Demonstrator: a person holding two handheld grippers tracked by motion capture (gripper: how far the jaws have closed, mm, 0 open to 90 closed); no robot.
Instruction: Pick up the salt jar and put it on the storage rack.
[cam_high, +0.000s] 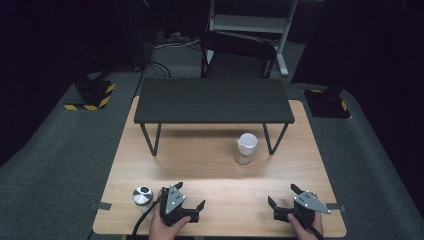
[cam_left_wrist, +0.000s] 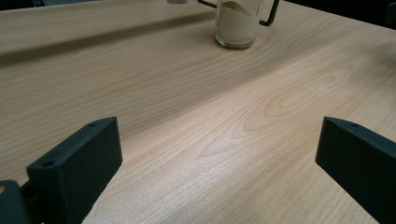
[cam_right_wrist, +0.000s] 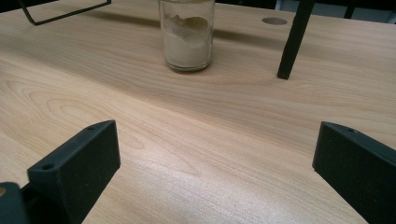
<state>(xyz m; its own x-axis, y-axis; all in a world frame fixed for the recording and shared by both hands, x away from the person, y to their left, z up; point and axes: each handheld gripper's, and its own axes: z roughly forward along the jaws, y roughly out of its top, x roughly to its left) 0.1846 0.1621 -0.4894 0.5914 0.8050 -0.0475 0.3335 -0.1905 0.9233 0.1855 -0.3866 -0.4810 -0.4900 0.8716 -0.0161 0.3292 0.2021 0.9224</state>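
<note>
A glass jar (cam_high: 246, 148) part full of pale powder stands without a lid on the wooden table (cam_high: 215, 165), just in front of a black riser shelf (cam_high: 212, 100). A round metal lid (cam_high: 142, 195) lies near the front left corner. My left gripper (cam_high: 190, 195) rests beside the lid at the front edge, open and empty. My right gripper (cam_high: 283, 195) sits at the front right, also open and empty. The jar (cam_left_wrist: 236, 23) stands far ahead of the left gripper (cam_left_wrist: 219, 140). In the right gripper view the jar (cam_right_wrist: 187, 35) stands ahead of the right gripper (cam_right_wrist: 217, 140).
The shelf's thin black legs (cam_right_wrist: 294, 39) stand on the table to the right of the jar. A black chair (cam_high: 237, 52) sits behind the table. Bare wood lies between both grippers and the jar.
</note>
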